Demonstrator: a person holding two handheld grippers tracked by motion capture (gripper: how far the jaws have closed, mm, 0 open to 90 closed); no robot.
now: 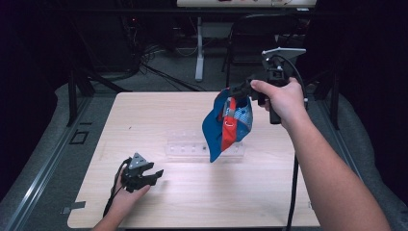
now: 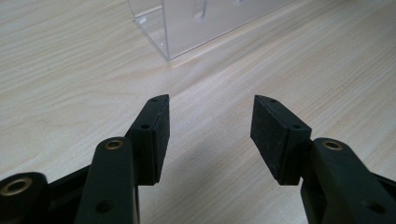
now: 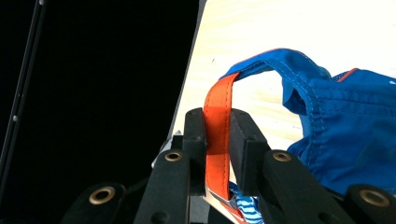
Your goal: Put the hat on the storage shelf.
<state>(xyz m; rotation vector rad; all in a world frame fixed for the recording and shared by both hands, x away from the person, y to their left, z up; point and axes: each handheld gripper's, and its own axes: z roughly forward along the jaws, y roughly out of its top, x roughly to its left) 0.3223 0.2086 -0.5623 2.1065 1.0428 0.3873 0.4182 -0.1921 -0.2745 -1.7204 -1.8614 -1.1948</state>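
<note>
Since it hangs limp, the blue garment (image 1: 226, 126) looks light and soft, best held by its orange strap (image 3: 217, 135), where the right gripper (image 3: 217, 140) is clamped. Left gripper (image 2: 210, 126), at 7 o'clock on the surface (image 1: 159, 115), gapes empty.

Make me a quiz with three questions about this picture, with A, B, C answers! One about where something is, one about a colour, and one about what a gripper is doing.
1. Where is the clear plastic rack?
A. on the floor
B. on the table's middle
C. in a hand

2. What colour is the strap that is being pinched?
A. orange-red
B. green
C. yellow

3. How is the left gripper?
A. shut on cloth
B. shut on the rack
C. open, holding nothing

Answers: 1 B, it stands on the wooden table. 2 A, the right gripper clamps an orange-red strap of the blue cloth bag. 3 C, its jaws stand apart over bare wood.
</note>
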